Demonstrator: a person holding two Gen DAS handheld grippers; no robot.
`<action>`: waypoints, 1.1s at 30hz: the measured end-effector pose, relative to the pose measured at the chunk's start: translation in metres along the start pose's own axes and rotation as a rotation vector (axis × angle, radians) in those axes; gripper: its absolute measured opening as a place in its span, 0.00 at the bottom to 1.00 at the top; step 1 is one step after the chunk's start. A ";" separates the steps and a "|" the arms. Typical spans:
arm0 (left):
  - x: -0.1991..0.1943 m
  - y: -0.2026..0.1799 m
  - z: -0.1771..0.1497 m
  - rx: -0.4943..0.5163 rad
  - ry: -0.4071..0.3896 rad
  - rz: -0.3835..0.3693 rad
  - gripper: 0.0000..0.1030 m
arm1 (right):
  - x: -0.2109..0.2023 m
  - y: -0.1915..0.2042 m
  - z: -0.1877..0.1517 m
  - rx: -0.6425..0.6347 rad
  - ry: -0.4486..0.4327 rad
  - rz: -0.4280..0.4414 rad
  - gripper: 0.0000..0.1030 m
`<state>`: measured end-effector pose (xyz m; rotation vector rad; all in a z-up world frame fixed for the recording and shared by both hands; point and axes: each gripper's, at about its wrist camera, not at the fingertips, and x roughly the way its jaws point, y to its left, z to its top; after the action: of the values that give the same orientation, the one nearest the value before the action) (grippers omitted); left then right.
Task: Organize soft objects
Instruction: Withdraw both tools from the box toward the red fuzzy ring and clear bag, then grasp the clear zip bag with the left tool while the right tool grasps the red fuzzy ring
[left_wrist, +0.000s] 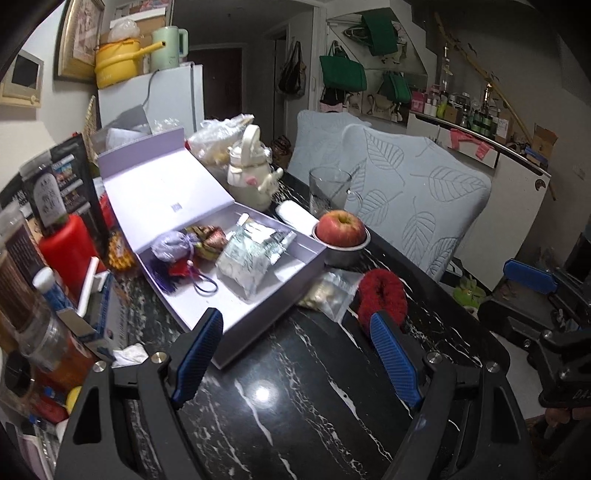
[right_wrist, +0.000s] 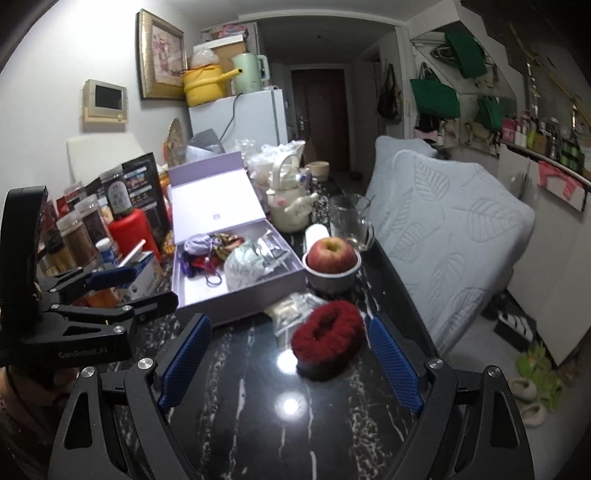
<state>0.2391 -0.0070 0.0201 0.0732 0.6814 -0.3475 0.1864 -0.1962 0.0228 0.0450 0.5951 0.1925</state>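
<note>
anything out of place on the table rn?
Two soft items sit outside the open lavender box: the red scrunchie and a clear packet it partly overlaps, both on the marble table.

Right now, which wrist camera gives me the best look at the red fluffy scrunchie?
The right wrist view: the red scrunchie lies whole and unblocked on the black marble table, ahead of the open right gripper. In the left wrist view the scrunchie sits further off, its near edge hidden behind one finger of the open left gripper.
</note>
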 end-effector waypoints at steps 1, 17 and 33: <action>0.004 -0.001 -0.002 0.000 0.008 -0.007 0.80 | 0.002 -0.001 -0.002 0.000 0.007 0.000 0.86; 0.059 0.001 -0.027 -0.046 0.111 -0.039 0.80 | 0.076 -0.028 -0.033 0.087 0.155 0.064 0.86; 0.108 0.025 -0.020 -0.140 0.106 0.008 0.80 | 0.168 -0.041 -0.018 0.042 0.255 -0.023 0.96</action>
<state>0.3142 -0.0111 -0.0645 -0.0388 0.8081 -0.2885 0.3193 -0.2047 -0.0886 0.0545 0.8539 0.1645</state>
